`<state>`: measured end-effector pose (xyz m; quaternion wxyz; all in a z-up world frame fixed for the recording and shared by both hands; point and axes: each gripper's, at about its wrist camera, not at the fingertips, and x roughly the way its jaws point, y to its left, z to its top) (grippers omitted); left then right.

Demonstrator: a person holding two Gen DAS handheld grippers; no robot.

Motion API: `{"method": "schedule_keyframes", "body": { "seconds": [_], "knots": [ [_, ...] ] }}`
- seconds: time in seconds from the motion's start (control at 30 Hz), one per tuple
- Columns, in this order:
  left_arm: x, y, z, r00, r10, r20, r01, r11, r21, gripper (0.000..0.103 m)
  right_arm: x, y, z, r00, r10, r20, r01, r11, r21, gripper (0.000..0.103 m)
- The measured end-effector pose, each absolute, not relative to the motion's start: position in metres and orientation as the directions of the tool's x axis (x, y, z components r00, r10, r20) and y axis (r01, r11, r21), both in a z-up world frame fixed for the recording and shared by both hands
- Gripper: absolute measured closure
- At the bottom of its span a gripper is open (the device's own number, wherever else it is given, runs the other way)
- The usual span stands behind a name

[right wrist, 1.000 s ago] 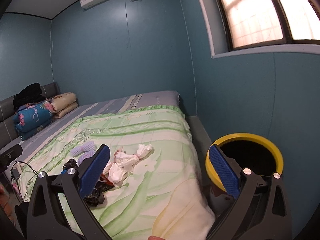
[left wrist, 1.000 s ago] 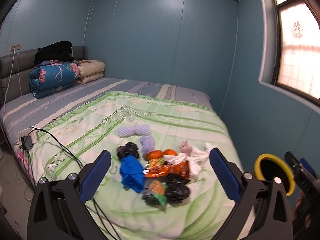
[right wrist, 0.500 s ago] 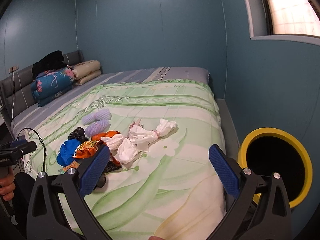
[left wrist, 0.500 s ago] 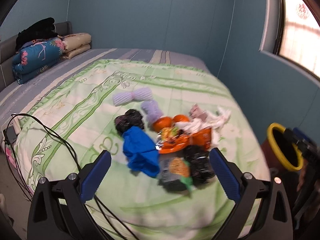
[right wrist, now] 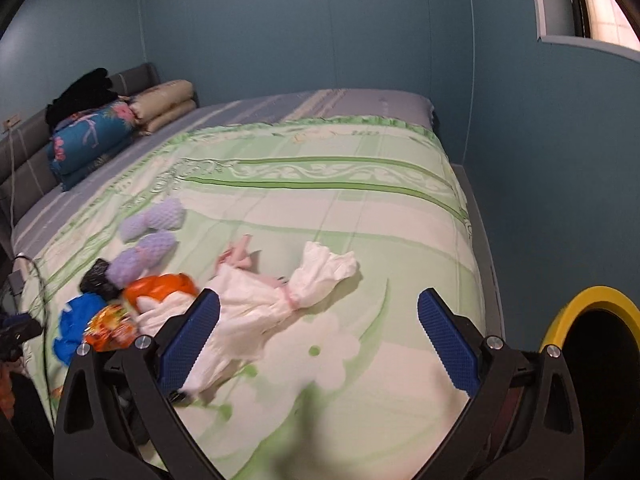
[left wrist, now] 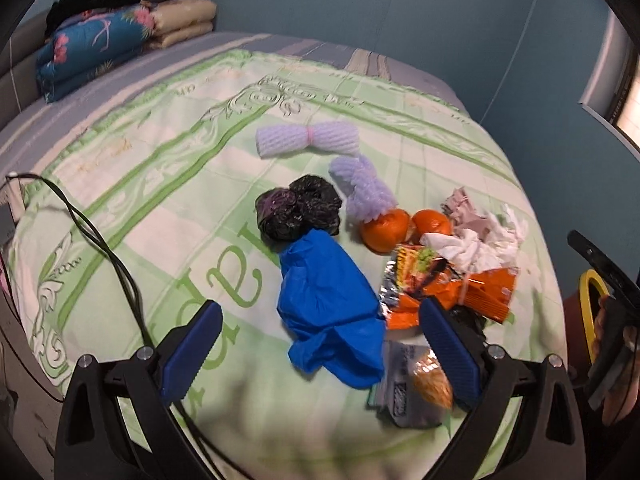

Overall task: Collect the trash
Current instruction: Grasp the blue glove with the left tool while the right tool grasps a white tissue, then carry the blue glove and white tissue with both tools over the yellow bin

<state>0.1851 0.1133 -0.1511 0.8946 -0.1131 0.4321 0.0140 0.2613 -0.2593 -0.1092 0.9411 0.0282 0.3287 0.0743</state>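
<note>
The bed (left wrist: 168,184) was strewn with trash near its foot. The bin (right wrist: 592,344) stood beside it, rightward. The blue bag (left wrist: 328,304) lay lengthwise, straight ahead between the left gripper's (left wrist: 320,350) parted jaws. The right gripper (right wrist: 318,344), also parted, was aimed beside the tissue (right wrist: 280,300).

Rig appearance: two matching handheld two-finger grippers.

Left gripper (left wrist: 320,354): black plastic frame, two arms splaying in a V, each with a triangular cut-out near its base. Fingers (left wrist: 191,354) carry blue ribbed pads with fine crosswise grooves. Two round silver screw heads on each arm, beside the pad mounts. Right gripper (right wrist: 319,344): same build, black arms, blue ribbed pads (right wrist: 449,344), paired silver screws, triangular cut-outs. In the left wrist view the right gripper shows at the right edge as a black bar-shaped body with part of a hand (left wrist: 618,368) around it; detail there is too blurred to tell.
</note>
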Motion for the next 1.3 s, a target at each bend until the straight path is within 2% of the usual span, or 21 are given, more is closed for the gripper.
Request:
{"method": "schedule_keyframes", "body": {
  "seconds": [0.27, 0.4, 0.47, 0.57, 0.63, 0.7, 0.77, 0.8, 0.9, 1.13, 1.3],
  "knots": [
    [0.204, 0.117, -0.174, 0.608, -0.049, -0.793, -0.151, 0.973, -0.176, 0.009, 0.324, -0.249, -0.135, 0.715, 0.116, -0.689, -0.048, 0.992, 0.117, 0.008],
    [0.212, 0.119, -0.183, 0.597, -0.045, -0.801, -0.161, 0.971, -0.175, 0.017, 0.336, -0.243, -0.146, 0.695, 0.078, -0.715, 0.0, 0.994, 0.107, 0.008],
    [0.214, 0.12, -0.186, 0.596, -0.051, -0.801, -0.161, 0.97, -0.181, 0.017, 0.34, -0.238, -0.153, 0.678, 0.079, -0.731, 0.004, 0.994, 0.111, 0.008],
    [0.219, 0.12, -0.193, 0.58, -0.056, -0.812, -0.156, 0.971, -0.179, 0.025, 0.344, -0.23, -0.164, 0.648, 0.079, -0.758, 0.002, 0.994, 0.106, 0.01],
    [0.222, 0.119, -0.197, 0.568, -0.058, -0.821, -0.156, 0.972, -0.177, 0.031, 0.344, -0.227, -0.168, 0.633, 0.091, -0.769, -0.001, 0.993, 0.117, 0.021],
    [0.226, 0.119, -0.203, 0.557, -0.066, -0.828, -0.16, 0.97, -0.185, 0.049, 0.345, -0.224, -0.172, 0.617, 0.099, -0.78, -0.007, 0.993, 0.12, 0.026],
    [0.227, 0.12, -0.205, 0.552, -0.078, -0.83, -0.158, 0.968, -0.196, 0.06, 0.345, -0.223, -0.174, 0.615, 0.104, -0.781, -0.012, 0.992, 0.123, 0.032],
    [0.227, 0.119, -0.206, 0.553, -0.081, -0.829, -0.155, 0.968, -0.198, 0.068, 0.345, -0.223, -0.175, 0.611, 0.113, -0.783, -0.015, 0.991, 0.131, 0.037],
    [0.227, 0.118, -0.205, 0.56, -0.096, -0.823, -0.145, 0.967, -0.212, 0.082, 0.347, -0.224, -0.177, 0.602, 0.121, -0.789, -0.011, 0.99, 0.142, 0.059],
    [0.217, 0.122, -0.196, 0.61, -0.135, -0.781, -0.122, 0.958, -0.261, 0.09, 0.342, -0.231, -0.172, 0.621, 0.164, -0.766, -0.03, 0.982, 0.186, 0.084],
    [0.203, 0.129, -0.184, 0.665, -0.18, -0.724, -0.1, 0.94, -0.326, 0.091, 0.331, -0.241, -0.151, 0.685, 0.173, -0.708, -0.039, 0.979, 0.201, 0.087]
  ]
}}
